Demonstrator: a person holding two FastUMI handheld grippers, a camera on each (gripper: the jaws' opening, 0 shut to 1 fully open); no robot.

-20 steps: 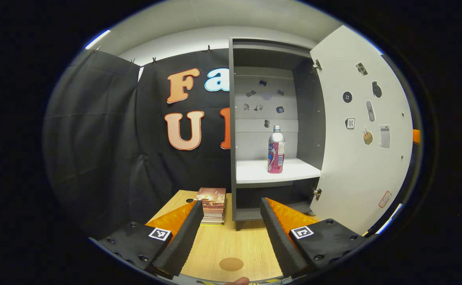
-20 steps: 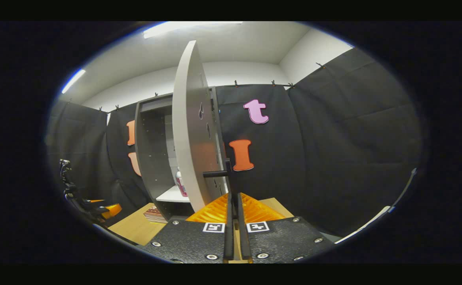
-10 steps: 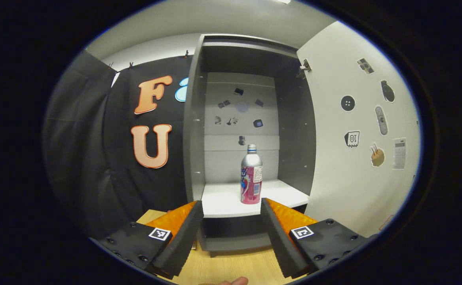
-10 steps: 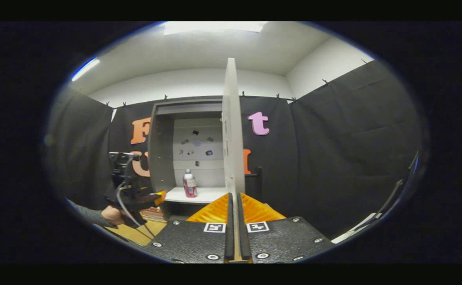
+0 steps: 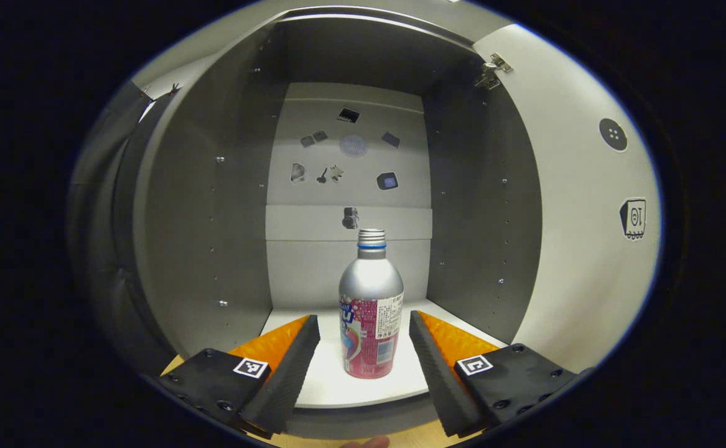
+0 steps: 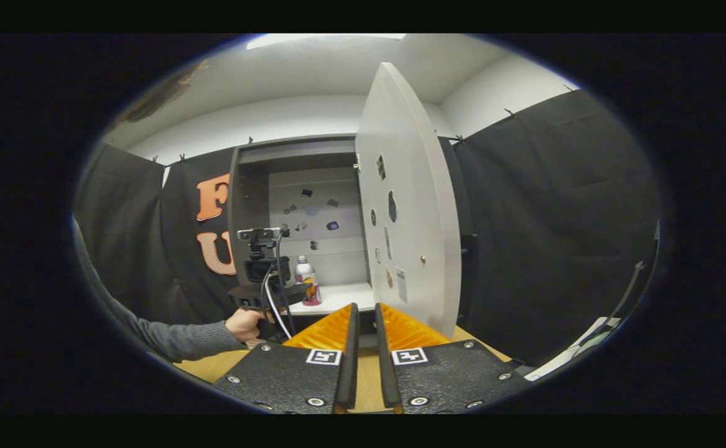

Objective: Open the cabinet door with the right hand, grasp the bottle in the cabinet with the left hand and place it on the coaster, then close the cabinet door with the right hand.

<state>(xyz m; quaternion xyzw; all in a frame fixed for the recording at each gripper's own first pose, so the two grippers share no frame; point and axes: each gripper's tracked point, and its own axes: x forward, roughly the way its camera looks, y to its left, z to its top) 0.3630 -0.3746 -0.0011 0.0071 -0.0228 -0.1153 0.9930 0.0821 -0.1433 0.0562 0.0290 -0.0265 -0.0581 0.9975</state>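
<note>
The left tongs (image 5: 364, 333) gape wide, holding nothing, and have closed in on the bottle (image 5: 371, 317), which now stands upright between their tips on the shelf (image 5: 331, 389). The right tongs (image 6: 363, 323), nearly shut and empty, have let go of the door (image 6: 409, 211), now wide open. The grasp looks imminent.

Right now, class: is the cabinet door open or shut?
Open. The cabinet door is swung wide, exposing the shelf where the bottle stands upright.
</note>
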